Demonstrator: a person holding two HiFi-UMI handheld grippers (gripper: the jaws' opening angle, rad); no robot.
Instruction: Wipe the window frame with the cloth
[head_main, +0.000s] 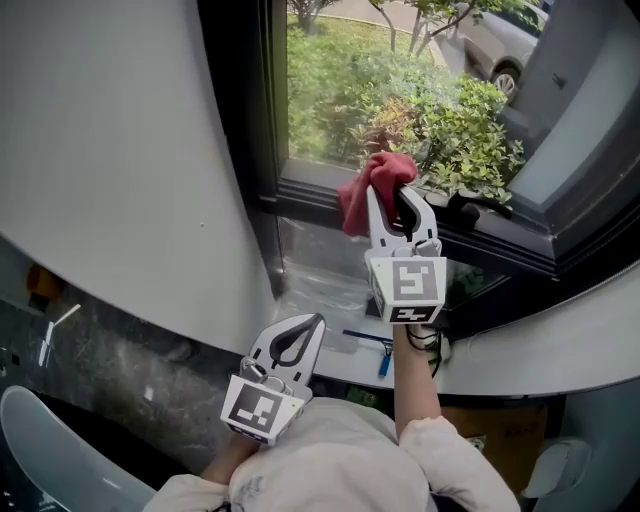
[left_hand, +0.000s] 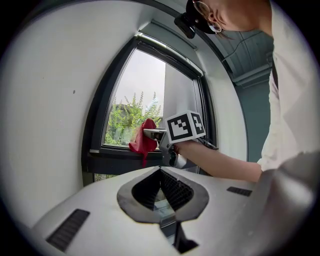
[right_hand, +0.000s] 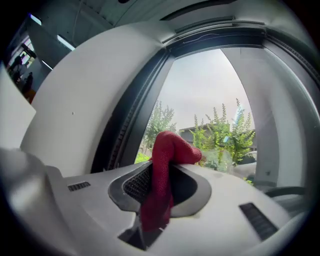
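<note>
right tool (head_main: 392, 200) clamped on red cloth (head_main: 358, 200) — at window frame (head_main: 308, 190) lower edge | left tool (head_main: 312, 325) closed, empty

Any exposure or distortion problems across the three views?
Head view: even daylight, cloth sharp, window frame nearly black. Left gripper view: strong fisheye, dark vignette at the corners, sky blown out. Right gripper view: same fisheye, sky washed white, cloth in the jaws in focus.

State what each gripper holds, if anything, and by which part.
The right gripper is shut on the red cloth, pinched near its middle. The left gripper, shut, holds nothing.
</note>
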